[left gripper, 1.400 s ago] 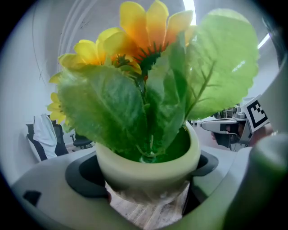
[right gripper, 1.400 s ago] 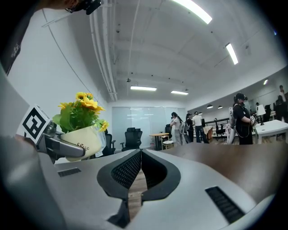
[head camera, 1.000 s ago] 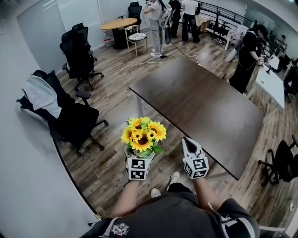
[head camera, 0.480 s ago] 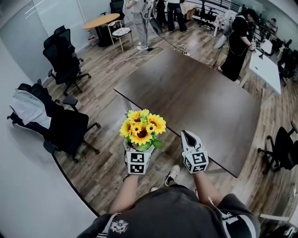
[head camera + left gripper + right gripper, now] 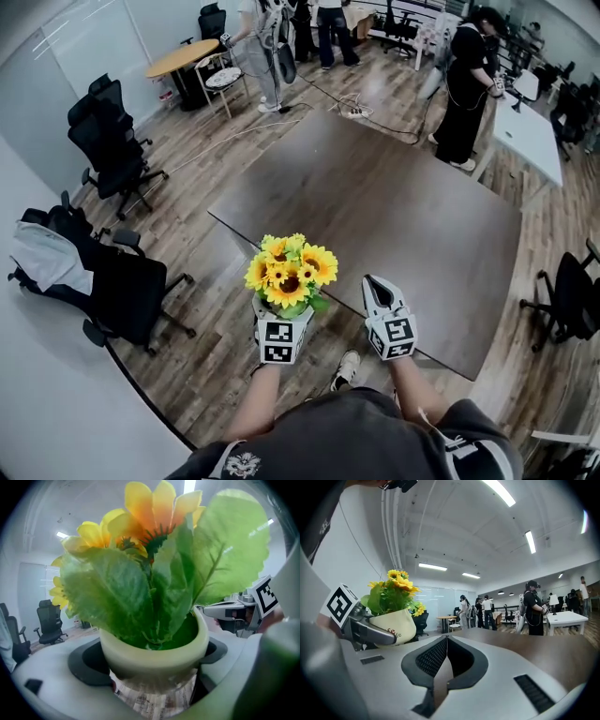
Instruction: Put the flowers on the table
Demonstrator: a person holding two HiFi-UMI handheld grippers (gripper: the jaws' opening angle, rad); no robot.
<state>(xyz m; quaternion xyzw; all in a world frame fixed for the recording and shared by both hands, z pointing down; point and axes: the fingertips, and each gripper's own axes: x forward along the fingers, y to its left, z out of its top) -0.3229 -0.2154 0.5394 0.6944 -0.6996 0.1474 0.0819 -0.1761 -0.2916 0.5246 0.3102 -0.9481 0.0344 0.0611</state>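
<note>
Cradling sunflowers (image 5: 289,267), the left gripper (image 5: 286,314) clasps their smooth round pot (image 5: 154,656).

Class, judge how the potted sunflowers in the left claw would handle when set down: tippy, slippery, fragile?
Probably tippy: the sunflowers spread wider than the pot. Possibly slippery: the pot's rim looks smooth and glossy in the left claw.

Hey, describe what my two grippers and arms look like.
Both the left gripper and the right gripper have pale grey bodies, each bearing a white cube printed with black square markers. The right one's tapered jaws carry black ribbed pads. No cables show. The forearms are bare below dark short sleeves with white print.
</note>
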